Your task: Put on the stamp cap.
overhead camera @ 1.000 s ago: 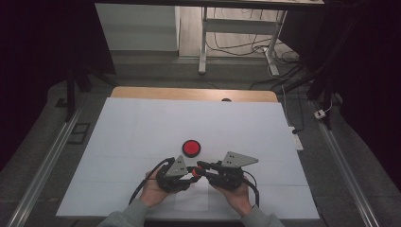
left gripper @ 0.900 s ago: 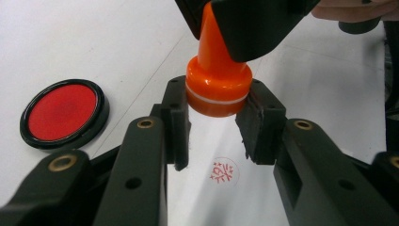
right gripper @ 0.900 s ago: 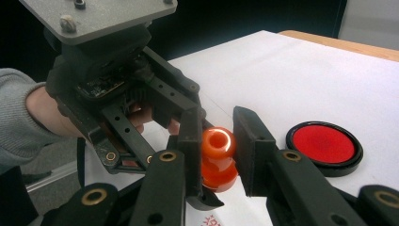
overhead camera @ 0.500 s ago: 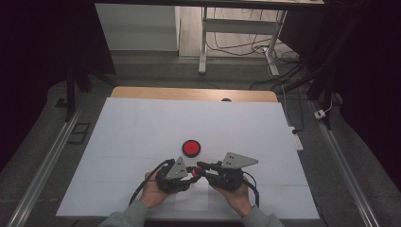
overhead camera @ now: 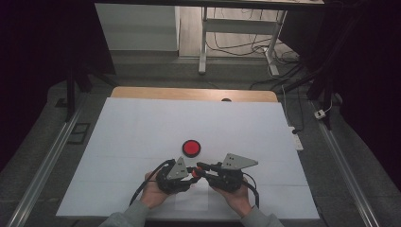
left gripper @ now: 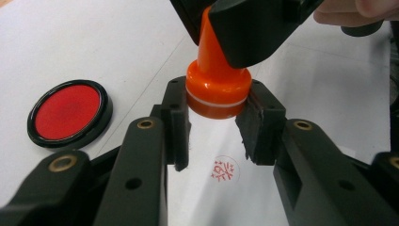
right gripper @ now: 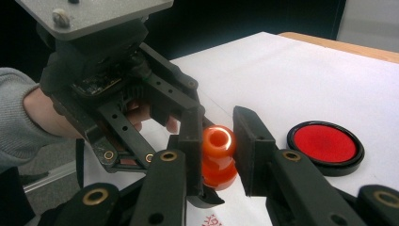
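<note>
Holding one orange stamp (left gripper: pixel 216 89) together, the left gripper (overhead camera: pixel 189 173) clamps its base and the right gripper (overhead camera: pixel 202 169) clamps its top, near the desk's front edge. A red mark (left gripper: pixel 225 169) is already printed underneath. The ink pad (overhead camera: pixel 191 148) sits just behind, lid off.

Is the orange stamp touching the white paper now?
Apart. In the left gripper view the orange stamp hangs above the white paper, held between the left tongs; bare paper and the red print show under its base.
</note>
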`<state>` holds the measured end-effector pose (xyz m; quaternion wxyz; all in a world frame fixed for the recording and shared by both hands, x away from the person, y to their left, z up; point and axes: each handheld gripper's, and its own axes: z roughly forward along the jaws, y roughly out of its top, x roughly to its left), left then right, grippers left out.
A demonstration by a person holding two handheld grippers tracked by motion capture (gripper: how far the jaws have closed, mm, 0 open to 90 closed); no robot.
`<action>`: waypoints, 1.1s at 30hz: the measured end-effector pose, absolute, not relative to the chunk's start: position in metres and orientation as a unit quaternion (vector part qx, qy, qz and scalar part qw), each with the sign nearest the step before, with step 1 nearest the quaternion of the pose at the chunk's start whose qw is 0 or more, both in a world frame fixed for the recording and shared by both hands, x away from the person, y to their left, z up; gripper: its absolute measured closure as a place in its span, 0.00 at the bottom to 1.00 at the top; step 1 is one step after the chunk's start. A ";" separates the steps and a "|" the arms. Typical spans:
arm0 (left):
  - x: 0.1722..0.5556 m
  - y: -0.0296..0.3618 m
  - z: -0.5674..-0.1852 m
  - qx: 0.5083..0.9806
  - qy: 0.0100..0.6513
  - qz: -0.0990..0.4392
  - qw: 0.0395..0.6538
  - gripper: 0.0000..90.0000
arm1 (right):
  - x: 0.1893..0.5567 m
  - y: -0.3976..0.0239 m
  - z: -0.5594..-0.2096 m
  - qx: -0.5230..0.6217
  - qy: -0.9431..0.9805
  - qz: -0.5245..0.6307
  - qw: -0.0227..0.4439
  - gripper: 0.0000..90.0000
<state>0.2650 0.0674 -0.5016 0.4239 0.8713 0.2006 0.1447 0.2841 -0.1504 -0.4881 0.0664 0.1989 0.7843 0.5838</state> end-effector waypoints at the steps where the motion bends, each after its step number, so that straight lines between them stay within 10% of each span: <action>1: 0.265 0.067 -0.502 0.873 0.199 0.144 0.421 0.73 | 0.284 -0.150 -0.489 0.199 0.784 0.584 0.067 0.82; 33: 0.269 0.067 -0.508 0.864 0.215 0.133 0.436 0.59 | 0.285 -0.149 -0.487 0.194 0.789 0.579 0.072 0.81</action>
